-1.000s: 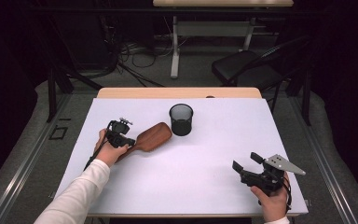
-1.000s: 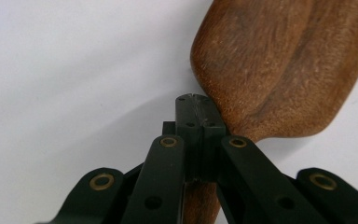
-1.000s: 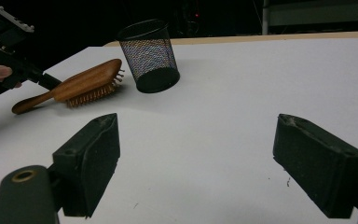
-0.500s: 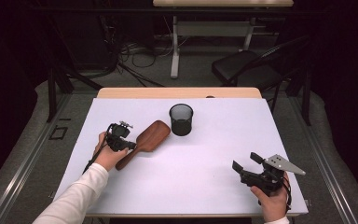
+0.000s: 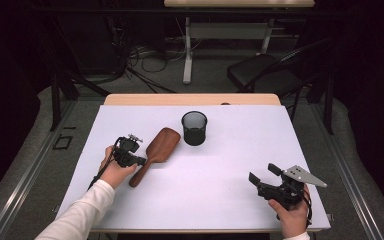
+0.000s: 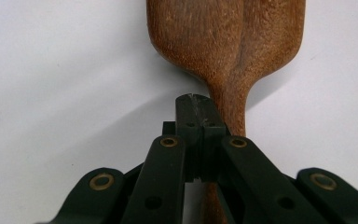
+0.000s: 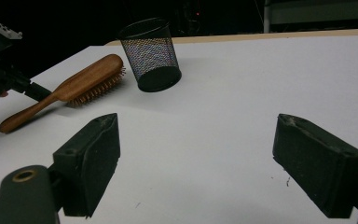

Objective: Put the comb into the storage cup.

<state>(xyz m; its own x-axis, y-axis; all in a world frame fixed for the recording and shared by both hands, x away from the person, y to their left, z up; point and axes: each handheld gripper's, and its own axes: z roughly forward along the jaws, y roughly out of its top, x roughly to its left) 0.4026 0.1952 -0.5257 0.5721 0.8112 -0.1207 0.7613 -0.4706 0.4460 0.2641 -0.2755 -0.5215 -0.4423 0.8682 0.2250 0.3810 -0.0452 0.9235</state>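
A wooden hairbrush [image 5: 160, 147] lies bristles down on the white table [image 5: 220, 200], left of centre, its handle pointing toward the near edge. My left gripper [image 5: 141, 161] is shut with nothing between its jaws. In the left gripper view its closed tip [image 6: 196, 100] rests against the left side of the brush's neck [image 6: 228, 98]. The right gripper view shows that tip [image 7: 37, 91] touching the brush [image 7: 74, 84] handle. My right gripper [image 5: 262, 172] is held at the near right corner, jaws wide apart and empty [image 7: 196, 154], pointing toward the brush.
A black mesh cup [image 5: 194, 128] stands upright just right of the brush head, seen again in the right gripper view [image 7: 151, 56]. Beyond the table's far edge are a chair [image 5: 265, 72], desk legs and cables on the floor.
The brush has swung round: its handle end moved toward the near edge while the head stayed by the cup. My left gripper moved slightly along with the handle. The right gripper kept still.
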